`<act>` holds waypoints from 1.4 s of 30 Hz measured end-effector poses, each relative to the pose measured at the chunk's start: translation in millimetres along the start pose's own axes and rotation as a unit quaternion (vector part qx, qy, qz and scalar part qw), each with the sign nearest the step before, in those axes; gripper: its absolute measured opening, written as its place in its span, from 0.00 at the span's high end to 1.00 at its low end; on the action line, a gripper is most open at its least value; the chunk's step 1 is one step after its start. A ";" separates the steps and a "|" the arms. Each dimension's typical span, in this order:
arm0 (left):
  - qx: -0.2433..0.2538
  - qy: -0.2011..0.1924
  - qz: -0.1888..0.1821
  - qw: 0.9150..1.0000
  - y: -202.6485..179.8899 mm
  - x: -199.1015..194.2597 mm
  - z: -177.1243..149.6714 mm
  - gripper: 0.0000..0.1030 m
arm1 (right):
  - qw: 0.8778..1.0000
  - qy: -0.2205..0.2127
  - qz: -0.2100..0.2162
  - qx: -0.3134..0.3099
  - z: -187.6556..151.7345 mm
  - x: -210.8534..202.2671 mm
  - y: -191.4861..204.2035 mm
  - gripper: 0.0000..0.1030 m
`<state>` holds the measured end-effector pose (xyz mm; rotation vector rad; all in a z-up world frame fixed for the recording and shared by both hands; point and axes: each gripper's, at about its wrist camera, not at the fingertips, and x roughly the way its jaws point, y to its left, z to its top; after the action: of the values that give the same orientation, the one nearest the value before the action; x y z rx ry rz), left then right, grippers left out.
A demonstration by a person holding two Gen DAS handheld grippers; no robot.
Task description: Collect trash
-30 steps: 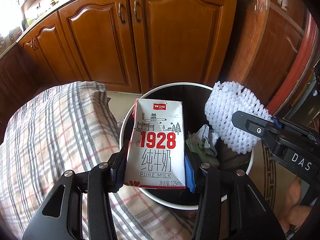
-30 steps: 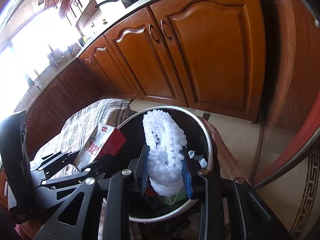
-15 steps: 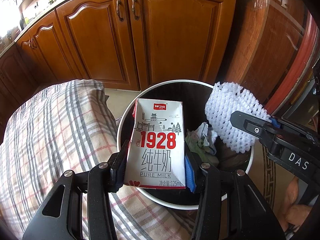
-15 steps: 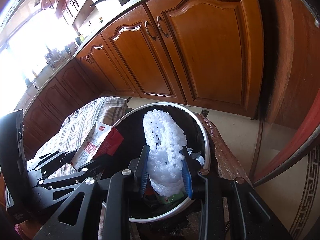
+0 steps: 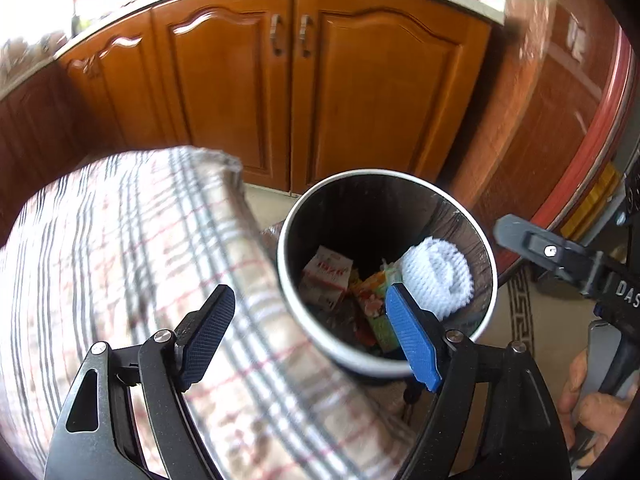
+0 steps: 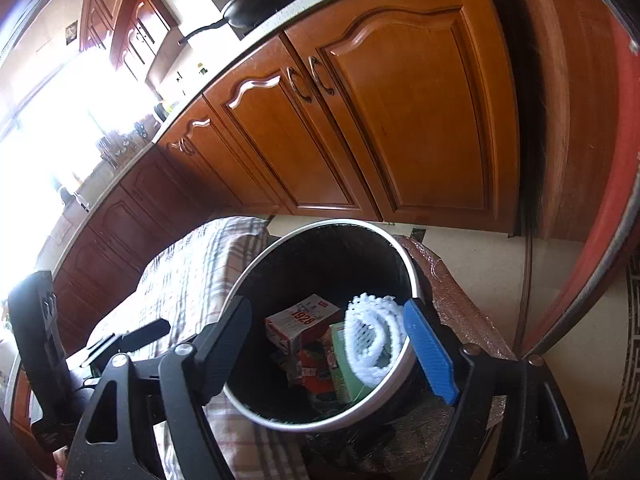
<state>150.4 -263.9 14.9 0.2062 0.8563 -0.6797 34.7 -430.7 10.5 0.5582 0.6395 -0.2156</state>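
A round black bin with a white rim (image 5: 288, 224) (image 6: 414, 276) stands on the floor beside the checked cloth. Inside it lie the red-and-white "1928" milk carton (image 5: 326, 276) (image 6: 304, 320), the white foam fruit net (image 5: 436, 280) (image 6: 372, 340) and other wrappers. My left gripper (image 5: 310, 336) is open and empty above the bin's near left rim. My right gripper (image 6: 328, 348) is open and empty above the bin; it also shows at the right of the left wrist view (image 5: 568, 264).
A table under a checked cloth (image 5: 120, 248) (image 6: 192, 280) adjoins the bin on the left. Brown wooden cabinet doors (image 5: 304, 92) (image 6: 360, 112) stand behind. A black pan (image 6: 264, 0) sits on the counter. A red-brown curved edge (image 5: 592, 128) is on the right.
Both grippers opened. The milk carton dropped from the left gripper and the foam net from the right gripper into the bin. Both grippers pulled up and back.
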 end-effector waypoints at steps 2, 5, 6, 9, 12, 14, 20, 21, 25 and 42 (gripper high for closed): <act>-0.020 -0.003 -0.006 1.000 11.7 -9.1 -13.1 0.22 | 1.000 -0.011 0.003 -0.001 -9.0 -6.7 6.2 0.11; -0.044 -0.009 -0.004 0.999 26.4 -24.2 -33.7 0.22 | 1.000 -0.025 0.004 -0.004 -27.7 -16.0 19.2 0.07; -0.047 -0.014 0.000 0.999 30.3 -30.5 -40.7 0.22 | 1.000 -0.028 0.005 -0.005 -35.1 -19.2 23.8 0.07; -0.055 -0.034 0.004 0.998 41.5 -54.0 -58.8 0.22 | 0.999 -0.041 0.003 -0.015 -55.4 -29.1 40.7 0.07; -0.056 -0.057 0.012 0.997 51.0 -78.8 -67.5 0.20 | 0.998 -0.061 0.002 -0.035 -67.8 -42.8 62.6 0.07; -0.063 -0.077 0.015 0.995 59.9 -98.6 -70.4 0.17 | 0.995 -0.079 0.007 -0.053 -71.8 -56.5 78.6 0.05; -0.069 -0.138 0.025 0.988 80.3 -160.7 -63.0 0.07 | 0.980 -0.157 0.008 -0.124 -57.5 -117.1 133.6 0.00; -0.067 -0.146 0.030 0.987 81.4 -168.0 -60.9 0.05 | 0.976 -0.168 0.014 -0.140 -50.1 -128.8 142.5 0.00; -0.062 -0.190 0.051 0.978 88.7 -196.3 -57.0 0.00 | 0.956 -0.219 0.003 -0.194 -20.4 -177.1 176.6 0.00; -0.077 -0.216 0.177 0.957 109.1 -172.0 -120.0 0.00 | 0.963 -0.210 -0.014 -0.168 -101.5 -98.9 159.6 0.00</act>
<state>64.2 -47.6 56.0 0.0630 0.4315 -0.3000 -37.4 -239.5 72.1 0.1645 0.2598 -0.2378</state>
